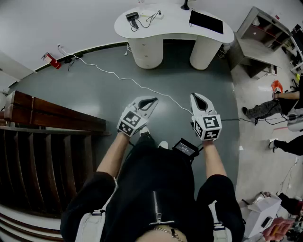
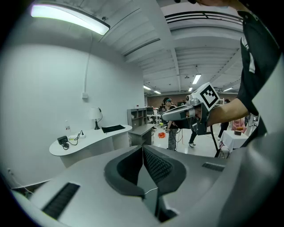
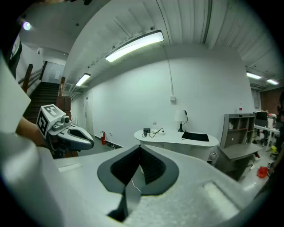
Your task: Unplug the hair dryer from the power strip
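A black hair dryer (image 1: pixel 132 17) lies on the left end of a white curved desk (image 1: pixel 142 28) far ahead of me. Its cord loops to a white power strip (image 1: pixel 152 14) beside it. The right gripper view shows the same hair dryer (image 3: pixel 146 132) and power strip (image 3: pixel 157 131), small and distant. In the left gripper view the dryer (image 2: pixel 63 141) sits at the desk's near end. My left gripper (image 1: pixel 152 101) and right gripper (image 1: pixel 198 97) are held side by side over the grey floor, well short of the desk. Both are shut and hold nothing.
A thin white cable (image 1: pixel 123 75) crosses the floor from the left wall towards the right. A black mat (image 1: pixel 206 21) and a lamp (image 3: pixel 179 116) are on the desk. Wooden stairs (image 1: pixel 42 142) stand at left, a shelf unit (image 1: pixel 265 33) and people at right.
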The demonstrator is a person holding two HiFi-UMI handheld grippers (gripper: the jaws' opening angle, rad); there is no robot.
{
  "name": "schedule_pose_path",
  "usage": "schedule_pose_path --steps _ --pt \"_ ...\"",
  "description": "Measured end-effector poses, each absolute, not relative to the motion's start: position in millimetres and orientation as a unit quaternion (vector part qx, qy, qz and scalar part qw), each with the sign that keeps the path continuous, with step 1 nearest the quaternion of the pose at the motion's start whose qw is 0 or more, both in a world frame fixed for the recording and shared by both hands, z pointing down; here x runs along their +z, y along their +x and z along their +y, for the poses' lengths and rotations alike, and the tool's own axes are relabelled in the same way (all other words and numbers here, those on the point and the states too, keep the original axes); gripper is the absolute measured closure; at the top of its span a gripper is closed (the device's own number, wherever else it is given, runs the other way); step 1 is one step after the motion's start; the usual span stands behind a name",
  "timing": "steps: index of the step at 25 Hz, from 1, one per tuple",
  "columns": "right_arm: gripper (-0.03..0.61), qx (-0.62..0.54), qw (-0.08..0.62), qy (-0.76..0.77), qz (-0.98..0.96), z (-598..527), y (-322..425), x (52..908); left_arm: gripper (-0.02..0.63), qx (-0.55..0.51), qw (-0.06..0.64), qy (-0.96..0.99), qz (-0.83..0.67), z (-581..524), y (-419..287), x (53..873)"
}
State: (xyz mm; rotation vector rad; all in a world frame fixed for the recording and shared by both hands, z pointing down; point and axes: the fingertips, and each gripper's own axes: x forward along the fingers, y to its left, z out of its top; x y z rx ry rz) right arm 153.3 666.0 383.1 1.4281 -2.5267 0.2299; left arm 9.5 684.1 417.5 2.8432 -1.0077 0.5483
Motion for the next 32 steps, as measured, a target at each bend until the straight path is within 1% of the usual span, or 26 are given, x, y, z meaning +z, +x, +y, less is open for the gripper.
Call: schedule_pose_path --steps 4,11,21,32 --pt "0.574 0.082 0.083 0.483 -0.868 664.3 154.3 376.1 0.598 0.179 0.036 0.927 -0.328 682.8 11.5 416.1" --pt "0.574 0.079 0.099 0.482 -0.867 665.1 152.0 381.7 0.599 0.182 0.037 0.925 -0.331 682.9 11.3 416.8" --pt "0.574 0.088 0.101 0.474 -0.87 664.6 151.5 386.9 0.598 0.181 0.043 0.922 -0.339 684.7 11.9 420.0" --pt "0.574 0.095 0.102 0.474 -0.87 630.3 143.1 387.6 0.598 0.177 0.05 0.922 -0.34 646.5 4.0 419.1"
